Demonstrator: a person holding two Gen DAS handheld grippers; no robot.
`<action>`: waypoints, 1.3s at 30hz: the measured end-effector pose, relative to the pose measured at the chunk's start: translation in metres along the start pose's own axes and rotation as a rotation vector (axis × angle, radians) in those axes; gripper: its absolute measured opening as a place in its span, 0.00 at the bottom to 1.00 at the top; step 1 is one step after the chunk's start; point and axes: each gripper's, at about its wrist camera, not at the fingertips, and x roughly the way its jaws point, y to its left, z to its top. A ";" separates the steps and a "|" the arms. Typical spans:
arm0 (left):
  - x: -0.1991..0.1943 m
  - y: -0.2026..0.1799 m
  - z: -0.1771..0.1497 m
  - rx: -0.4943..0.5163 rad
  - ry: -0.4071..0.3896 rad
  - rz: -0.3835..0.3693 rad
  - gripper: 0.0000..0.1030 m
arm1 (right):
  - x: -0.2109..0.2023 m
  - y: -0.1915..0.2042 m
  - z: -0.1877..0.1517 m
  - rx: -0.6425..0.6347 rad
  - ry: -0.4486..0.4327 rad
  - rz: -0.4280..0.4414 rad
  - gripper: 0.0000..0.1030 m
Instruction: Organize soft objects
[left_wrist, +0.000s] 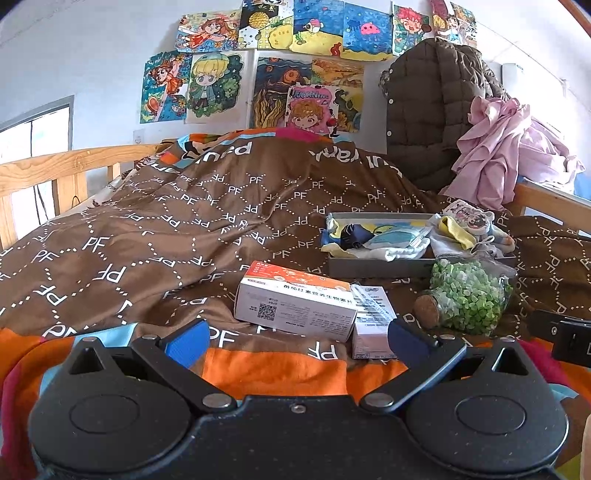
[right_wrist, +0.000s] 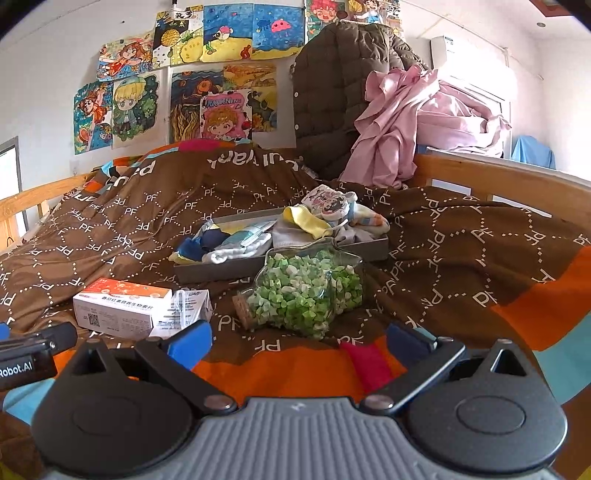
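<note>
Both hand-held grippers hover low over the near edge of a brown quilt printed with white "PF" lettering, which covers a wooden-framed bed. Left gripper: blue-padded jaws spread wide, nothing between them. Right gripper: jaws likewise released and empty.

A shallow grey rectangular tray sits on the quilt toward its right side, well ahead of both grippers. Inside lie small soft fabric items: folded socks or cloths in blue, white and yellow. A yellow cloth and a white printed fabric pouch are piled at the tray's right end, partly over its rim.

Just in front of the tray lies a clear corked glass bottle on its side, filled with green and white pellets; it appears to touch the tray's front wall. Left of it, a white-and-orange cardboard box lies flat, with a smaller white carton touching its right end, close to the left gripper's right finger.

At the far right corner of the bed, a brown quilted jacket and pink crumpled cloth are heaped. Coloured drawings cover the wall behind.
</note>
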 end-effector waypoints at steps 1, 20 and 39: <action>0.000 0.000 0.000 0.000 0.001 0.002 0.99 | 0.000 0.000 0.000 0.001 0.000 0.000 1.00; 0.004 0.002 -0.002 0.025 0.041 0.038 0.99 | -0.001 0.000 0.001 0.003 0.007 -0.005 1.00; 0.002 0.000 -0.001 0.011 0.062 -0.032 0.99 | -0.001 0.001 0.001 -0.001 0.015 -0.010 1.00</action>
